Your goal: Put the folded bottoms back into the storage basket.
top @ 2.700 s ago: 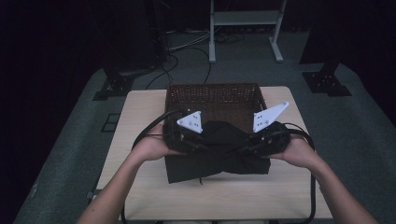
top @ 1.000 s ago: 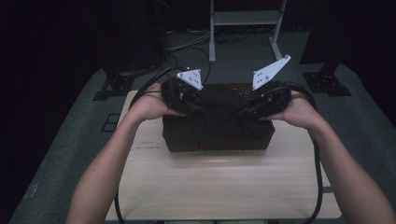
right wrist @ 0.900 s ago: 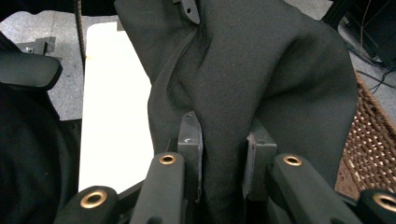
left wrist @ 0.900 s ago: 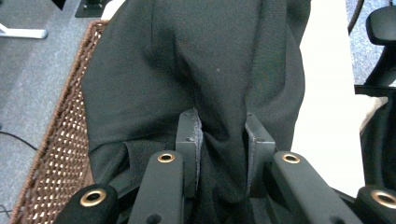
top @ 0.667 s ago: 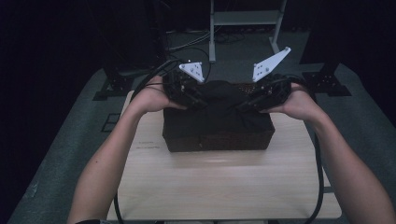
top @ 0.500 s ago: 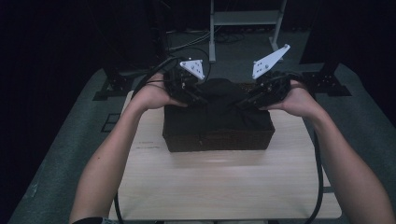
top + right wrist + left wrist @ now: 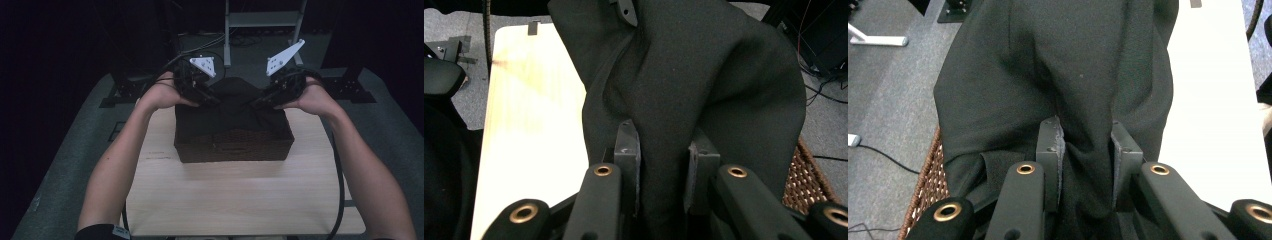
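A dark brown woven wicker basket (image 7: 233,145) stands on the pale wooden desk (image 7: 240,200), toward its far half, and a black cloth (image 7: 231,102) is bunched over the basket's open top, rising in a hump at the far middle and draping down inside the walls. The left gripper (image 7: 212,101), held in the person's left hand (image 7: 162,95), bites into the cloth at the far left of the basket; in the left gripper view its jaws are clamped on a thick fold of the black fabric (image 7: 1073,90), which hangs away from them, with the basket's brown weave (image 7: 933,175) showing at the lower left and the light desk top (image 7: 1218,110) at the right. The right gripper (image 7: 255,104), in the right hand (image 7: 312,97), grips the cloth at the far right of the basket; in the right gripper view its jaws are likewise closed on a fold of the fabric (image 7: 704,80), with the basket rim (image 7: 806,175) at the lower right and the desk (image 7: 534,110) at the left. The two grippers are near each other, angled inward toward the cloth's hump between them.
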`<state>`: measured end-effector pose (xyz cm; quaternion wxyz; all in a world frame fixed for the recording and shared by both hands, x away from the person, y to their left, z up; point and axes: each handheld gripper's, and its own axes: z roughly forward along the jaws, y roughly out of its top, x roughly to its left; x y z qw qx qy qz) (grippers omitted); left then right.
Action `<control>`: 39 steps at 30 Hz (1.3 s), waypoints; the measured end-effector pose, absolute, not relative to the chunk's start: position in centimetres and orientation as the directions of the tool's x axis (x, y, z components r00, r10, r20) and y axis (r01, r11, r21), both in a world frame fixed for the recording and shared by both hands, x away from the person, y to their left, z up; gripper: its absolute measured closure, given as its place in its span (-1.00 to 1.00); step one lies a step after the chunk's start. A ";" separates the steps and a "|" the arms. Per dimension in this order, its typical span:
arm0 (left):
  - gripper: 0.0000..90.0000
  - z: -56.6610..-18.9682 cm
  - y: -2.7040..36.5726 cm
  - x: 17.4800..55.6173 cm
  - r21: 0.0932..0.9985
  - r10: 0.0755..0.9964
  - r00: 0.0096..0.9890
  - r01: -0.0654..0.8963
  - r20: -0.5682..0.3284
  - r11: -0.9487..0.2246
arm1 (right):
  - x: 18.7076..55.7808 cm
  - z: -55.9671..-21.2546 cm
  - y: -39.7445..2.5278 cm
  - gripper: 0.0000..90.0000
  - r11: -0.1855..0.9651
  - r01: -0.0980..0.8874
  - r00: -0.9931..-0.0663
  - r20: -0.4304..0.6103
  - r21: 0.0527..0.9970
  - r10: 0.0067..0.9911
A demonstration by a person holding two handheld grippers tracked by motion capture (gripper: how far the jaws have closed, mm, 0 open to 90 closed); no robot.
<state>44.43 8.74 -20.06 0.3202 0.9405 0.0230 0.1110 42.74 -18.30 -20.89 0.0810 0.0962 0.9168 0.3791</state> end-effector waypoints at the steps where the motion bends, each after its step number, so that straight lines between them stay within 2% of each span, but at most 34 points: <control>1: 0.61 -20.1 8.8 44.6 0.609 0.113 0.975 -0.029 0.193 -0.793 | 42.9 -20.8 -18.3 0.61 0.695 0.116 -0.968 -0.076 0.710 0.238; 26: 0.61 -19.0 8.9 47.8 0.615 0.134 0.971 -0.017 0.198 -0.788 | 46.3 -19.7 -18.1 0.61 0.690 0.118 -0.967 -0.074 0.714 0.242; 39: 0.61 -19.8 9.1 49.2 0.607 0.152 0.971 0.010 0.183 -0.794 | 47.9 -20.4 -17.7 0.60 0.694 0.133 -0.967 -0.060 0.707 0.247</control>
